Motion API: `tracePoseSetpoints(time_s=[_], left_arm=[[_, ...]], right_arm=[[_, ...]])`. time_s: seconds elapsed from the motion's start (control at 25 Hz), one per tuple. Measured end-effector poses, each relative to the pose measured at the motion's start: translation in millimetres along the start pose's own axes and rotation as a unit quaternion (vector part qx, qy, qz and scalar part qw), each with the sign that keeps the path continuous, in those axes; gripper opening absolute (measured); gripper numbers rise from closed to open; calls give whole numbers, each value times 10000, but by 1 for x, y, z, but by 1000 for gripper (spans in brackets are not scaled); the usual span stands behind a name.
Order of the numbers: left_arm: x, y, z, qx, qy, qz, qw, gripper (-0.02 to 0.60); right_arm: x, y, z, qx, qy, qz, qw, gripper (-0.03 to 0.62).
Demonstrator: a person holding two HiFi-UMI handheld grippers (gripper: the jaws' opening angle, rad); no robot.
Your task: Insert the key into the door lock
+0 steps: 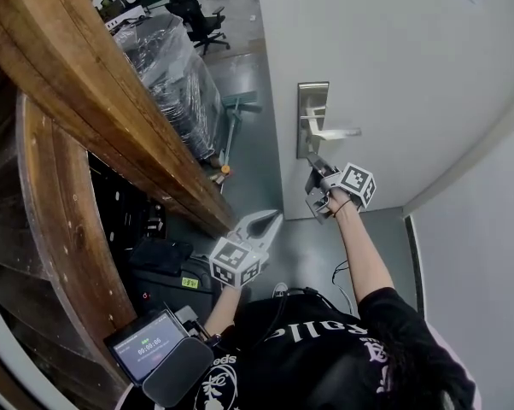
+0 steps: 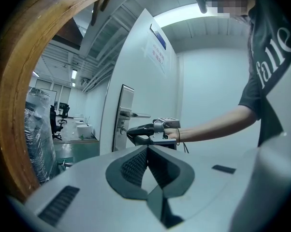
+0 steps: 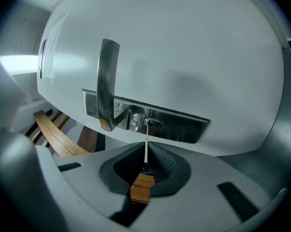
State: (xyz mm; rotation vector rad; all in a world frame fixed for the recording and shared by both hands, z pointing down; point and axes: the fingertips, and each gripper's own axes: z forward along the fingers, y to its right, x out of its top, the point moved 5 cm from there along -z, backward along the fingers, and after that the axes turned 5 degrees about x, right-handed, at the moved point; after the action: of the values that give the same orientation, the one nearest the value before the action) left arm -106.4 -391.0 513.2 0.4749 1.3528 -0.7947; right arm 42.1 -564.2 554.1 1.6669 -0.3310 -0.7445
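Right hand-held gripper (image 3: 146,152) clamps key (image 3: 146,139) at door lock (image 3: 152,124), left hand-held gripper (image 2: 147,150) closed, empty, shirt (image 2: 271,57) print "falle"

Beside door lock (image 1: 311,109), right gripper (image 1: 318,174); left gripper (image 1: 269,221) well apart.

The person is wearing a black short-sleeved T-shirt (image 1: 325,357) carrying white lettering, and a thin dark band (image 1: 342,204) is circling the right wrist. The left gripper (image 1: 272,220) and right gripper (image 1: 315,171) are showing light grey shells, dark ribbed pads (image 2: 133,166) and white cubes (image 1: 237,261) printed with black square markers.
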Motion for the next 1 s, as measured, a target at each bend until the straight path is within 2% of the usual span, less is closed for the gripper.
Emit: tracePoseSetpoints(time_s=[0.52,0.68,1.0], left_arm=[[-4,-9,2,-4,-42,-23,10000,5],[-6,-10,1,3,-51,-39,10000,5],[-11,-21,-9,123,-93,-81,9998,5]], right_arm=[[5,7,-1,243,263,498,9981,35],[2,9,2,266,114,504,9983,36],[6,13,6,688,-313,1020,9919,35]])
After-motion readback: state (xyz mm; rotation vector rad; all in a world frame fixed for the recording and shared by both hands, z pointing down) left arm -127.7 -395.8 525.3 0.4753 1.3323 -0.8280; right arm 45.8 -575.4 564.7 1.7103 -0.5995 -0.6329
